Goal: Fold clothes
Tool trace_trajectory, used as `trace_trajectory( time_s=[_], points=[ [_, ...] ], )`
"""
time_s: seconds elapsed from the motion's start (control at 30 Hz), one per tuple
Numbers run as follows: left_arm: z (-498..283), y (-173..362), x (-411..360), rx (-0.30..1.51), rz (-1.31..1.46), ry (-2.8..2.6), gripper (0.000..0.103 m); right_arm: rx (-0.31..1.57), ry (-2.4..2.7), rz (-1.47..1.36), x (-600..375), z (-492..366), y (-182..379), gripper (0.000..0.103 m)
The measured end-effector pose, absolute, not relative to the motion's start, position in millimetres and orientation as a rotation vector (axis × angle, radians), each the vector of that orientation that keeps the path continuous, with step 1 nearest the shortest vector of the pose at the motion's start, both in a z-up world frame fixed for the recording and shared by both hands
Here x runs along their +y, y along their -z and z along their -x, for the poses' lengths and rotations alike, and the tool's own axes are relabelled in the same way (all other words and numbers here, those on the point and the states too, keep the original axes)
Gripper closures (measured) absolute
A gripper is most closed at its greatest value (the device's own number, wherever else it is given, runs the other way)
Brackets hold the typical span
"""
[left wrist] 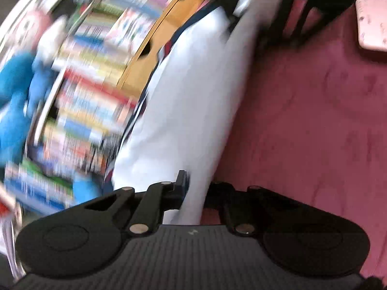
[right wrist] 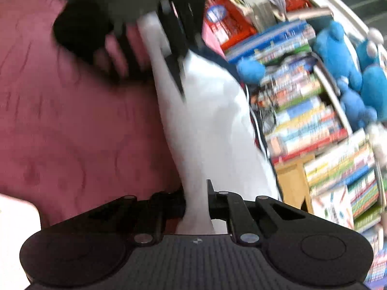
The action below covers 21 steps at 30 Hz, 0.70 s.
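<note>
White garment (left wrist: 193, 96) stretched lengthwise between left tongs (left wrist: 193, 193) and right tongs (right wrist: 197, 203), both clamped on it

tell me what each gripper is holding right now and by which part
Both hold the same white garment. The left gripper and the right gripper each have their jaws pinched on an opposite end of it, so it stretches between them.

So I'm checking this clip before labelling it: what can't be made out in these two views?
- Garment type: the white cloth hangs bunched between both tongs; sleeves and collar are not visible in either view.
- Book titles: the shelf is motion-blurred in both views.
- Left tongs' right finger: hidden behind the cloth in the left view.
- Pale object: cut off by the left view's edge.
</note>
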State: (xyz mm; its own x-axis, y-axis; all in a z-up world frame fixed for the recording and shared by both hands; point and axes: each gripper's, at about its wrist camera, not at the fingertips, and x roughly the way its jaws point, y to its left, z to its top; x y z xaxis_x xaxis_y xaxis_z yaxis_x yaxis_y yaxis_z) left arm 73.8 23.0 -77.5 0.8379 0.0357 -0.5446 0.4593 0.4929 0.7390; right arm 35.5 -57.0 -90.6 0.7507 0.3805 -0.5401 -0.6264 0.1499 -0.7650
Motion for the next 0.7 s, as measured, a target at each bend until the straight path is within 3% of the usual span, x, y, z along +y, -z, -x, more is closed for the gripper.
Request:
trace_trajectory(
  time_s=[0.33, 0.7],
  points=[
    [-49.6, 76.1, 83.9, 0.622, -0.964, 0.129, 0.097, 0.402, -0.483, 1.104, -171.1, -56.0, 84.2, 0.093],
    [-25.3, 77.1, 100.8, 0.673, -0.975, 0.086, 0.097, 0.424, -0.48, 1.074, -196.0, -49.1, 79.3, 0.092]
  ],
)
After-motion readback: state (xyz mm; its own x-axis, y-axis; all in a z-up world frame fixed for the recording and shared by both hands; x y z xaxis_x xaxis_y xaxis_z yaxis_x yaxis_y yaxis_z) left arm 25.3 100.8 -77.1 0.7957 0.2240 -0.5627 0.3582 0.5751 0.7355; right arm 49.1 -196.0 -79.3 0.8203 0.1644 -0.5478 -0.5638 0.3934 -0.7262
